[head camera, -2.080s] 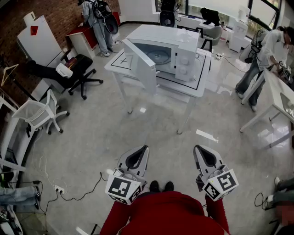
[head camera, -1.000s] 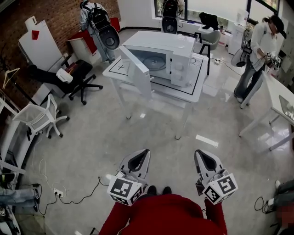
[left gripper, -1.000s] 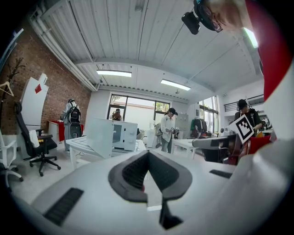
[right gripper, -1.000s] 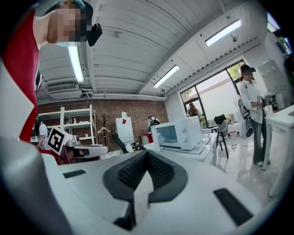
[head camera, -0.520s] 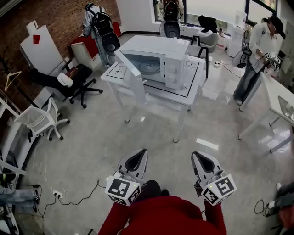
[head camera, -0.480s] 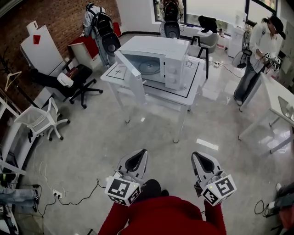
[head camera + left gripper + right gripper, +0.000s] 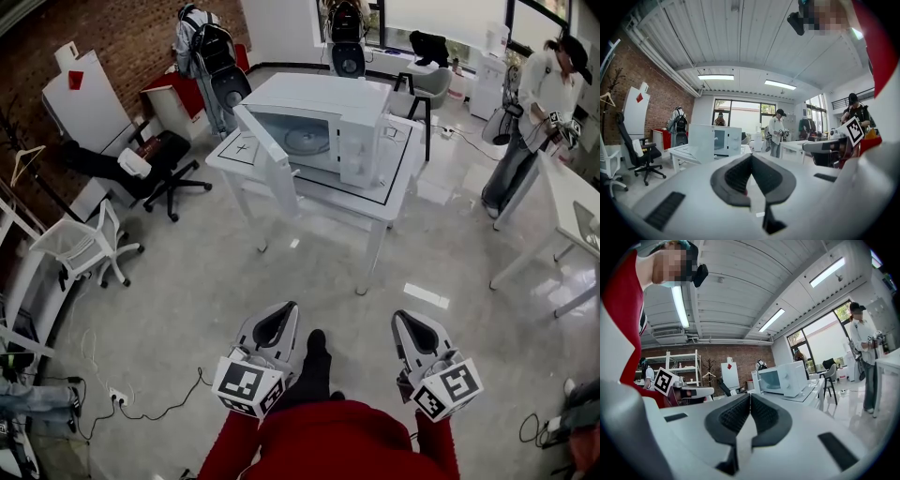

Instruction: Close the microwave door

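A white microwave (image 7: 328,122) stands on a white table (image 7: 398,178) across the room, and its door (image 7: 264,150) hangs wide open toward the left. I also see the microwave (image 7: 718,139) far ahead in the left gripper view, and the microwave (image 7: 783,378) in the right gripper view. My left gripper (image 7: 292,309) is low in the head view, jaws together with nothing between them. My right gripper (image 7: 401,317) sits beside it, also shut and empty. Both are well short of the table.
A black office chair (image 7: 150,159) and a white chair (image 7: 80,239) stand to the left. A person (image 7: 539,103) works at a white table (image 7: 572,197) on the right. Cables and a power strip (image 7: 117,386) lie on the floor at lower left.
The microwave table sits slightly nearer and more centred in the head view. A foot now shows stepping forward between the two grippers. Both grippers stay shut.
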Demonstrator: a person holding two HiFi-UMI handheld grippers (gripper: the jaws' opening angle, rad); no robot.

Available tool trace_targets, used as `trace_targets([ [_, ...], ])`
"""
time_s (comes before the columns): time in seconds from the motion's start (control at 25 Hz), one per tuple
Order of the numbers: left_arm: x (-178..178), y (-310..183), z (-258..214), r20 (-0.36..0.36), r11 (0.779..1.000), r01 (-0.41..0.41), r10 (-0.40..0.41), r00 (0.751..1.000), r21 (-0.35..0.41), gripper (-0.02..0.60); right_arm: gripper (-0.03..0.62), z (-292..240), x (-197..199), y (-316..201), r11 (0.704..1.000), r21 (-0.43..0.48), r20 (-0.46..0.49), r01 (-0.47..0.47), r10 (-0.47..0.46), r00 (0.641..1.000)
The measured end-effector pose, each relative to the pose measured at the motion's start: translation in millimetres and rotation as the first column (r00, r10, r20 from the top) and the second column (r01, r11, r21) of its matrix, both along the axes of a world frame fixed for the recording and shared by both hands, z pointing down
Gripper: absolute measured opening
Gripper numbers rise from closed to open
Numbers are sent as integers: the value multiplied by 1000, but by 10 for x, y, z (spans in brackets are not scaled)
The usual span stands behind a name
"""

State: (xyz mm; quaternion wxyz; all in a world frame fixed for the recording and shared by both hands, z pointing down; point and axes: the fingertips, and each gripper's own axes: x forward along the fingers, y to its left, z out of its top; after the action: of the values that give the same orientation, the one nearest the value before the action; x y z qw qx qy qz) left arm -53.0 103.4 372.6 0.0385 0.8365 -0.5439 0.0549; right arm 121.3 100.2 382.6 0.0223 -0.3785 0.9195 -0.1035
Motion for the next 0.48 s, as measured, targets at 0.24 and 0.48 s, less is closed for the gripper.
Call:
trace_targets([
  [0.24,-226,-424,-7,-2,1000,13,-13,1000,10,11,15,5,-151,-345,1000,-5,-14,3,-3,1000],
  [0.48,-474,-994,-27,-2,999,34,-34,999,9,11,15,-1,-304,-908,1000,-21,-21,-10,9,1000],
])
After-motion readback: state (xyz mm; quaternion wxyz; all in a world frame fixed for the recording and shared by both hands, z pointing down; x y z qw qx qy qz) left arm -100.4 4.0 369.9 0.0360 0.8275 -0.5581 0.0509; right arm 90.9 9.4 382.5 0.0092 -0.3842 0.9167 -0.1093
